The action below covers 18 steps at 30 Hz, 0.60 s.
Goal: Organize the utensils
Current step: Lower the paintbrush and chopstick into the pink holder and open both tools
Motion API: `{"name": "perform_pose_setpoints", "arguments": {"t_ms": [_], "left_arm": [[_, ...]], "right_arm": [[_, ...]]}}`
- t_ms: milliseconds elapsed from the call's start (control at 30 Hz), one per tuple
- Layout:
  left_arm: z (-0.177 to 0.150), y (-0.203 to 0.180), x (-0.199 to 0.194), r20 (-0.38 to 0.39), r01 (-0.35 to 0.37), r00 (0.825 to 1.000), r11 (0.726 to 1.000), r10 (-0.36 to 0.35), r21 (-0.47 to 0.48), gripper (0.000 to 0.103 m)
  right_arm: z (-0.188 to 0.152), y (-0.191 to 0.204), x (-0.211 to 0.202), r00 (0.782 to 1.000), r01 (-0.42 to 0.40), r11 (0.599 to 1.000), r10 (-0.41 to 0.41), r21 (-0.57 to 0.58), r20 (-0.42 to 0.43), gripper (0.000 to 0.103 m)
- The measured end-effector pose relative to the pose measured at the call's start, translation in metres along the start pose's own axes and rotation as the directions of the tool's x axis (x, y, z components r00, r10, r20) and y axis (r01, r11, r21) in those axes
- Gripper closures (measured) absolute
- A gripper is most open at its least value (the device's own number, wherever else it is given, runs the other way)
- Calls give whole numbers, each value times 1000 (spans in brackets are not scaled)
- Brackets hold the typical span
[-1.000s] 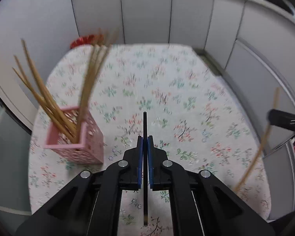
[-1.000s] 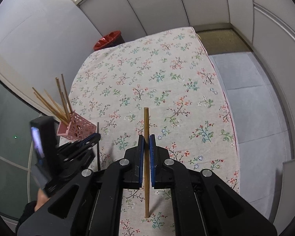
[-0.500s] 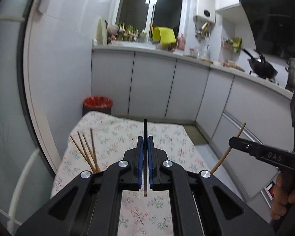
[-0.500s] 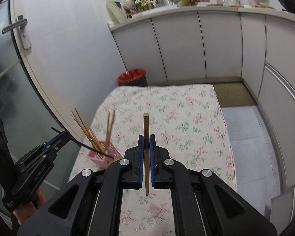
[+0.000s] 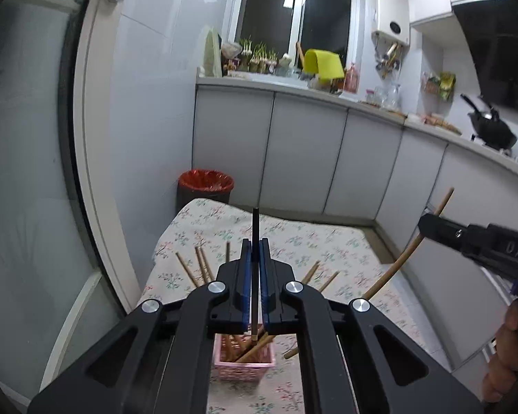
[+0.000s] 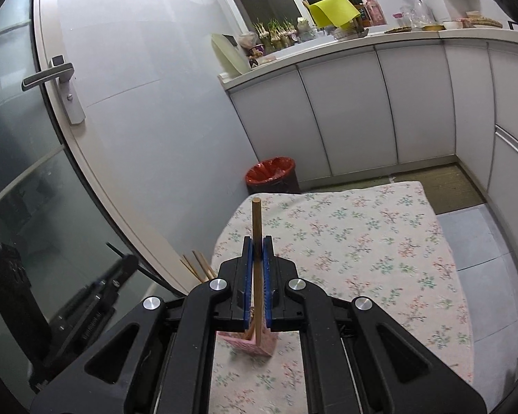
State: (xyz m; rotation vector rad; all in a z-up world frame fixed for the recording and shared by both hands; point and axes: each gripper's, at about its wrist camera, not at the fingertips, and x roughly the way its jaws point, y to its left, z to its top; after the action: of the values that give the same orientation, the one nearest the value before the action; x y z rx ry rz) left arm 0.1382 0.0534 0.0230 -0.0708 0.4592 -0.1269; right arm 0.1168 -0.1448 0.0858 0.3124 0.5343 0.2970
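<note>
My left gripper (image 5: 255, 246) is shut on a dark chopstick (image 5: 255, 227) that stands upright between its blue pads. Right below the jaws sits the pink holder (image 5: 245, 360) with several wooden chopsticks (image 5: 203, 267) fanning out of it. My right gripper (image 6: 258, 243) is shut on a light wooden chopstick (image 6: 256, 220), held upright; the pink holder (image 6: 255, 343) shows under its jaws. In the left wrist view the right gripper (image 5: 428, 226) comes in from the right with its wooden chopstick (image 5: 402, 258). The left gripper (image 6: 127, 264) appears at lower left in the right wrist view.
The holder stands on a table under a floral cloth (image 6: 362, 241), near its left edge. A glass door (image 6: 24, 172) with a handle (image 6: 48, 77) runs along the left. A red-lined bin (image 5: 206, 184) stands behind the table, white cabinets (image 5: 293, 151) beyond.
Both grippers have risen and tilted up from looking down at the table, each keeping its chopstick. The pink holder has slid from the left side to right under both sets of jaws.
</note>
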Motion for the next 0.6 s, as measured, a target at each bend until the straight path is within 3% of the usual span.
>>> {"name": "perform_pose_setpoints", "arguments": {"t_ms": [367,533,600], "left_arm": [[-23,13,55,-167,-13,986,1000,17,23,98],[-29,9,64,-181,-9,983,1000,13,23,97],[-27,8,58,-177,-10,984,1000,12,17,86]], "right_arm": [[-24,-1,61,998,3,1000,-1,23,-64,99],[-36,0,84,993,22,1000,-22,4,-113,98],[-37,-3,84,993,21,1000,-19,21,-116,92]]}}
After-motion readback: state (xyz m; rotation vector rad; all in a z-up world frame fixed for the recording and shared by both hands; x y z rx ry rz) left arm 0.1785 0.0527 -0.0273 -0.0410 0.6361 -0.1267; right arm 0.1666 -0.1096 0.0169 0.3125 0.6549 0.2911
